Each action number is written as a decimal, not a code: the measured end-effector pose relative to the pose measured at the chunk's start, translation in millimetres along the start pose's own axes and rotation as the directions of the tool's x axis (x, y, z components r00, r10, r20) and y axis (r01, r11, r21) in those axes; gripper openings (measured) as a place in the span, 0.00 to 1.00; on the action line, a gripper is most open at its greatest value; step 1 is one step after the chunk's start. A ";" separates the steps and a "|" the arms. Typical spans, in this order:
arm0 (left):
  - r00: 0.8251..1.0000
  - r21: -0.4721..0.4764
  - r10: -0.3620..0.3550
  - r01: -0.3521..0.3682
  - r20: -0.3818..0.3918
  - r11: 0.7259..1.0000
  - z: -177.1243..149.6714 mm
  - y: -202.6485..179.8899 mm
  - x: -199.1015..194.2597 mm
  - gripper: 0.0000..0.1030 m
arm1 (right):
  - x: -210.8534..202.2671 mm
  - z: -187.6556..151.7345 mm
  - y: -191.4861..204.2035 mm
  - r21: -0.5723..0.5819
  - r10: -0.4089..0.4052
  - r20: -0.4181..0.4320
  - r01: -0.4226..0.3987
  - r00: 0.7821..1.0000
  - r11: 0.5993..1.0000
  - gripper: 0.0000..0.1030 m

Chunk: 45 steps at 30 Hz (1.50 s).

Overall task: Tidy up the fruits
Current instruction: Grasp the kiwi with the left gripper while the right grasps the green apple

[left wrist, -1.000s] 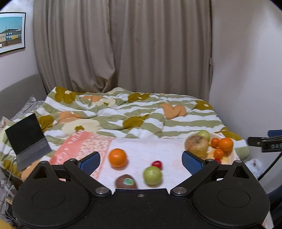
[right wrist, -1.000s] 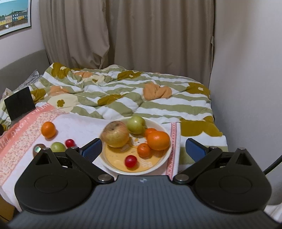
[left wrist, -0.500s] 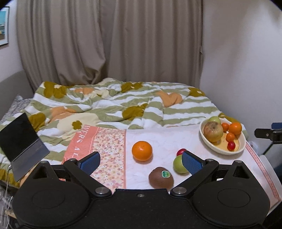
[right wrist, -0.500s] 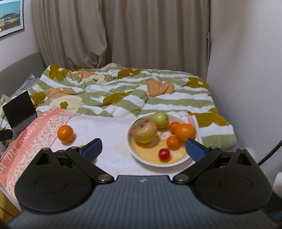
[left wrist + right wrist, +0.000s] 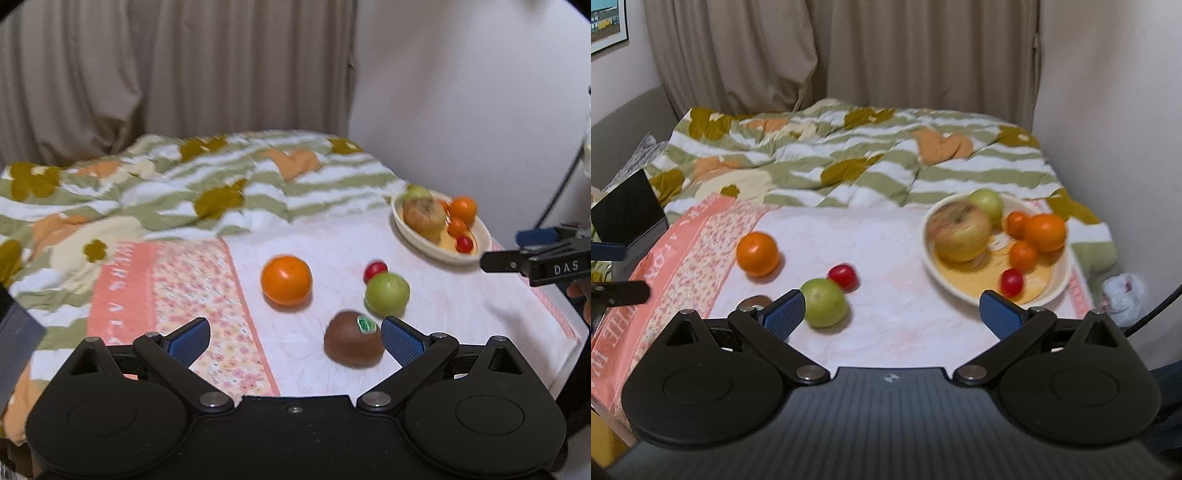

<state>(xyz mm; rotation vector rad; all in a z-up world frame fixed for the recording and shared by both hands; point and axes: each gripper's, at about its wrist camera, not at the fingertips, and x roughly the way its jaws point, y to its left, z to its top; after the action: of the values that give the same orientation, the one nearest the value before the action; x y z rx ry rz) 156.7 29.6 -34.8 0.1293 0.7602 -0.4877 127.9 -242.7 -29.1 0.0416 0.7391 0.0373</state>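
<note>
The left gripper (image 5: 293, 341) hangs low over a white cloth (image 5: 332, 254) with a pink flowered border, its blue-padded fingers (image 5: 188, 339) spread wide and holding nothing. A brown kiwi (image 5: 352, 343) with a green sticker lies just in front of the right-hand finger, close beside it; whether they touch cannot be told. Beyond the kiwi sit a green apple (image 5: 387, 294) and a small red tomato (image 5: 375, 270), side by side, and an orange (image 5: 286, 280) rests apart from them toward the flowered border.

The right gripper (image 5: 892, 314) also has its fingers (image 5: 785, 312) released wide, empty. From its view the green apple (image 5: 824, 302) lies just beside the left-hand finger, the red tomato (image 5: 843, 276) right behind it, and the orange (image 5: 757, 254) farther left. A cream bowl (image 5: 1056, 288) stands on the far right part of the cloth, holding a large yellowish apple (image 5: 960, 232), a small green fruit (image 5: 987, 203), a big orange (image 5: 1045, 232), two smaller orange fruits and a red tomato (image 5: 1011, 282).

Behind the cloth spreads a striped green and white blanket (image 5: 849, 162), with beige curtains (image 5: 886, 51) at the back.
</note>
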 end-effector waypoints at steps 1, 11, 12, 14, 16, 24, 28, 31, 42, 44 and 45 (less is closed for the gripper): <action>1.000 0.009 -0.012 0.012 -0.011 1.000 -2.1 1.6 6.1 0.98 | 6.4 -1.7 2.1 0.002 0.014 -0.011 -0.014 1.000 1.000 1.00; 0.986 0.144 -0.128 0.144 -0.110 0.979 -8.4 -23.5 69.1 0.97 | 68.4 -14.0 14.8 -0.106 0.091 -0.128 -0.105 0.988 0.989 1.00; 0.983 0.158 -0.135 0.154 -0.122 0.975 -9.7 -27.9 76.1 0.96 | 72.8 -14.3 14.5 -0.108 0.102 -0.135 -0.117 0.986 0.987 1.00; 0.981 0.179 -0.137 0.160 -0.137 0.971 -10.8 -35.1 85.1 0.96 | 80.3 -14.4 13.2 -0.108 0.132 -0.148 -0.148 0.980 0.983 1.00; 0.978 0.182 -0.145 0.171 -0.149 0.968 -10.9 -40.4 93.2 0.95 | 86.6 -13.3 11.8 -0.110 0.155 -0.156 -0.174 0.975 0.979 1.00; 0.968 0.159 -0.154 0.187 -0.196 0.970 -7.9 -45.1 120.9 0.81 | 105.8 -7.1 12.3 -0.116 0.197 -0.184 -0.221 0.963 0.968 1.00; 0.973 0.175 -0.124 0.159 -0.196 0.972 -9.3 -46.2 125.4 0.69 | 110.3 -5.0 13.4 -0.116 0.211 -0.187 -0.235 0.959 0.965 0.99; 0.973 0.172 -0.124 0.158 -0.193 0.972 -10.1 -45.3 125.7 0.68 | 114.9 -3.3 15.0 -0.108 0.226 -0.198 -0.250 0.954 0.962 0.90; 0.976 0.161 -0.097 0.130 -0.197 0.978 -15.3 -31.4 117.1 0.67 | 130.1 -1.1 28.9 -0.100 0.266 -0.216 -0.293 0.939 0.951 0.78; 0.976 0.155 -0.093 0.125 -0.197 0.980 -16.6 -28.9 115.6 0.67 | 132.4 -1.0 31.5 -0.103 0.267 -0.218 -0.294 0.939 0.950 0.76; 0.976 0.151 -0.091 0.122 -0.197 0.981 -17.1 -27.7 114.8 0.67 | 132.7 -1.2 32.8 -0.105 0.266 -0.218 -0.294 0.939 0.950 0.76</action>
<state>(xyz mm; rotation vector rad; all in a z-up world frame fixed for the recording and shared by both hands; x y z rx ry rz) 204.1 -33.1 -124.5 0.2907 0.9173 -0.6464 224.5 -203.4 -117.5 0.0124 0.9277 0.3701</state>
